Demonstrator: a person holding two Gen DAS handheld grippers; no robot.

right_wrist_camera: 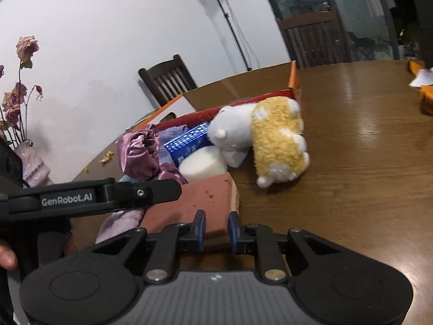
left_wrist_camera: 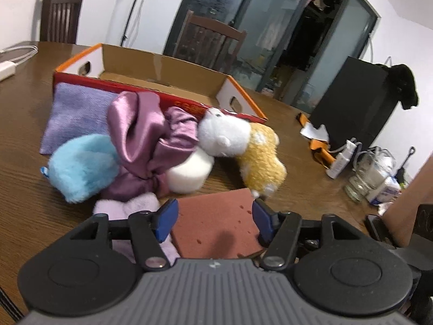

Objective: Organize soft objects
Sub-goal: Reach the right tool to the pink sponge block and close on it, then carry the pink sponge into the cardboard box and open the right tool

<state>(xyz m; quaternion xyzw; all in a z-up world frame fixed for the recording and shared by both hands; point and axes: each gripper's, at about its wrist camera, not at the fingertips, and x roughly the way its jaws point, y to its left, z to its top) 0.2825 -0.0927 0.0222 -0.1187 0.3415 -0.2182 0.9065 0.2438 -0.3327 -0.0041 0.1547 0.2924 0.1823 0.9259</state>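
A reddish-brown sponge slab [left_wrist_camera: 216, 216] lies flat at the near edge of the pile. My left gripper [left_wrist_camera: 215, 220] is open, its blue pads standing at the slab's two sides. My right gripper [right_wrist_camera: 216, 230] is shut on the sponge slab's [right_wrist_camera: 194, 203] near edge. Behind it lie a white and yellow plush toy [left_wrist_camera: 243, 140], a white foam cylinder [left_wrist_camera: 189, 173], a purple satin cloth [left_wrist_camera: 140, 140], a blue fluffy toy [left_wrist_camera: 81, 168], a lilac towel [left_wrist_camera: 73, 108] and a pale pink cloth [left_wrist_camera: 135, 205]. An open cardboard box [left_wrist_camera: 162, 67] stands behind the pile, nothing visible inside.
A black case [left_wrist_camera: 351, 103], a white bottle [left_wrist_camera: 341, 159] and a glass jar [left_wrist_camera: 362, 178] crowd the table's right side. A blue packet [right_wrist_camera: 189, 140] sits in the pile. A vase of dried roses [right_wrist_camera: 32, 168] stands at the left. Chairs ring the wooden table [right_wrist_camera: 365, 149].
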